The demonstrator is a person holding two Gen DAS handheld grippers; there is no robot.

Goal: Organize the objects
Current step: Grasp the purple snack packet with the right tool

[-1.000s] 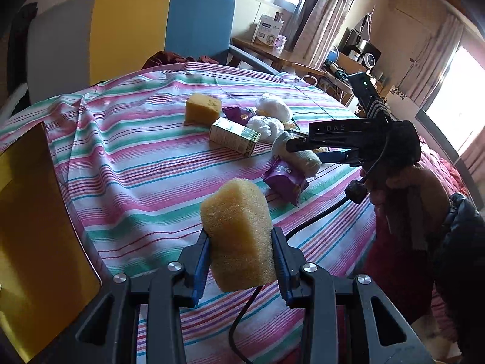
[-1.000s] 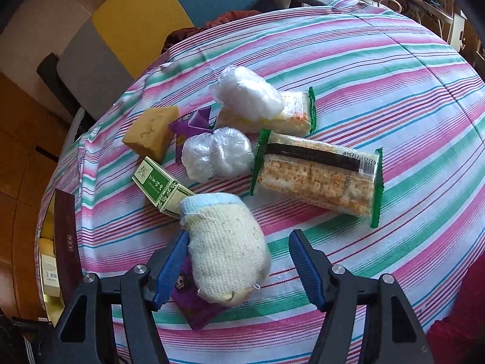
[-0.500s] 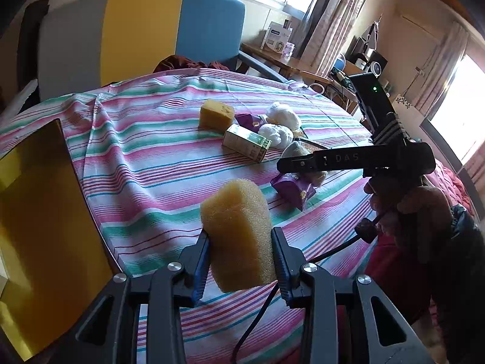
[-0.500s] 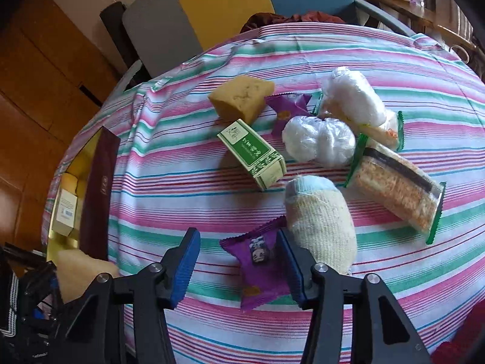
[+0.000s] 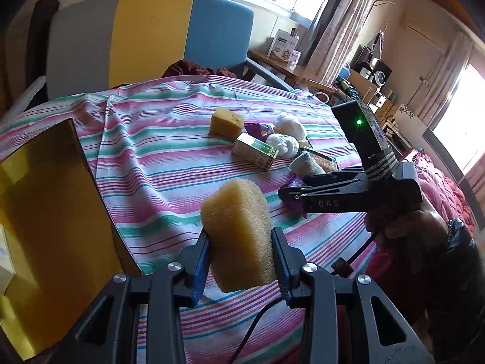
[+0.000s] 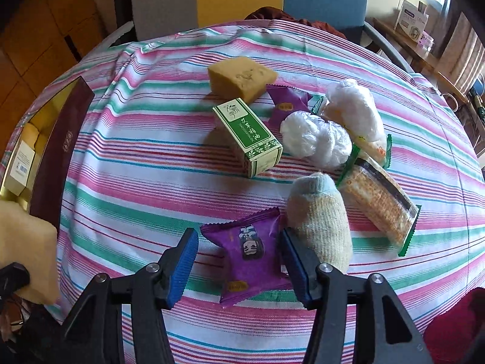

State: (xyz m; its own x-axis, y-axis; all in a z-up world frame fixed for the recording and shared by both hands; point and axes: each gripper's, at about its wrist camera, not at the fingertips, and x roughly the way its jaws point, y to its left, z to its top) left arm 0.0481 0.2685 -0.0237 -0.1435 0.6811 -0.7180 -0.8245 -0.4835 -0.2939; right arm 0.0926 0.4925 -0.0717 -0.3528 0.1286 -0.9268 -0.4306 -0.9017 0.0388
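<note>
Left tool (image 5: 241, 253) pinches a porous yellow sponge (image 5: 238, 238) upright above the striped counter (image 5: 157, 163); right tool (image 6: 239, 262) straddles a crinkled purple snack packet (image 6: 251, 251) lying flat, jaws opening, pads apart from it. At the counter's left edge, a gold-lined box (image 6: 33, 139) holds a small white carton (image 6: 21, 163), partly cut off

Bare striped cloth (image 6: 145, 182) open between gold box (image 6: 45, 151) at the left edge and the clutter; green carton (image 6: 248, 136), knitted roll (image 6: 318, 218), cracker pack (image 6: 379, 200) crowd the right side; purple packet (image 6: 251, 251) lies between the opening jaws
</note>
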